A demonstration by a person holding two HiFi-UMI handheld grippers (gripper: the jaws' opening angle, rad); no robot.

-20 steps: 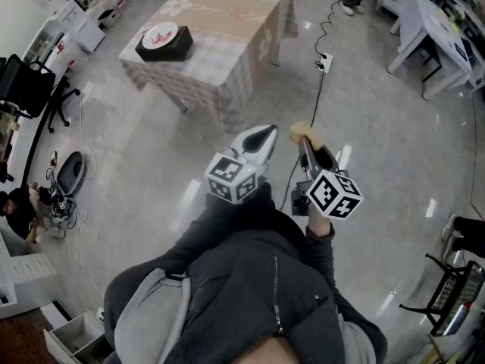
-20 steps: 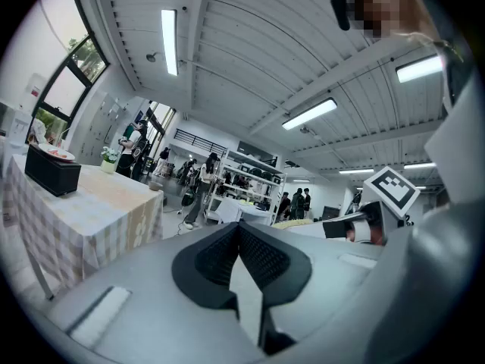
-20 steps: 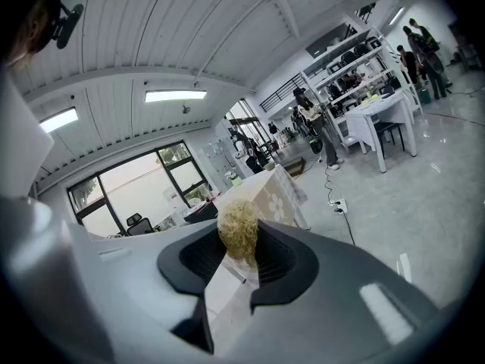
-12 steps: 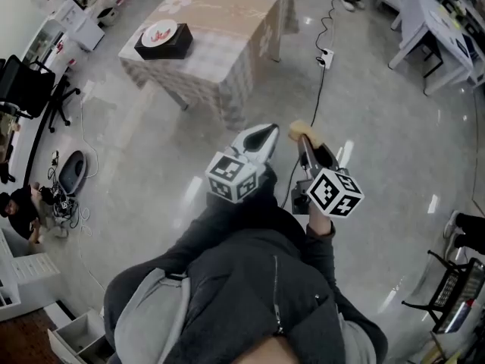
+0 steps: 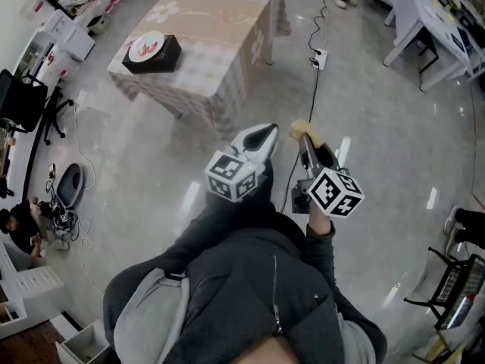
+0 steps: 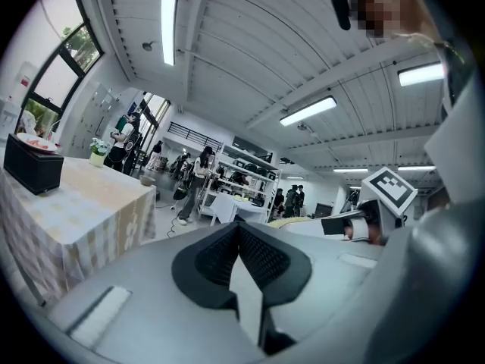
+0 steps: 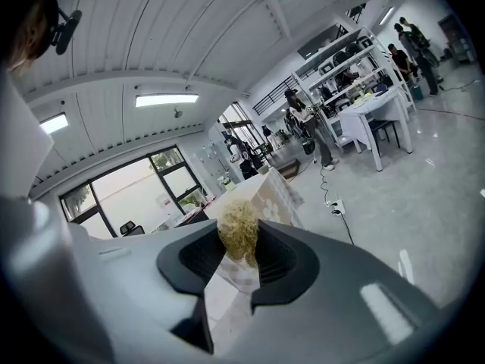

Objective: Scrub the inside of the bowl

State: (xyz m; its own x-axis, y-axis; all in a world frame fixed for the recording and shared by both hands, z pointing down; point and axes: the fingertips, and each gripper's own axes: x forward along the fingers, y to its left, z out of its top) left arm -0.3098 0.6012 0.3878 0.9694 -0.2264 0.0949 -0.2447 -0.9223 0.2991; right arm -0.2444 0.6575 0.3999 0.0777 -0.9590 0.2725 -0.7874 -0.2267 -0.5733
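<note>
The right hand-held gripper (image 7: 242, 264) pinches a straw-coloured scrubber wad (image 7: 239, 230) — I'd judge it light, soft and springy, best gripped deep. The left hand-held gripper (image 6: 239, 233) is closed, empty.

Head view downward; table (image 5: 216, 17) shared

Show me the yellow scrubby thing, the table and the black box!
scrubber (image 7: 239, 232), right gripper view, on its fuzzy yellow middle between the jaws.
table (image 5: 220, 21), head view, on a bare part of its checked cloth top.
black box (image 5: 168, 54), head view, on its dark right part.
</note>
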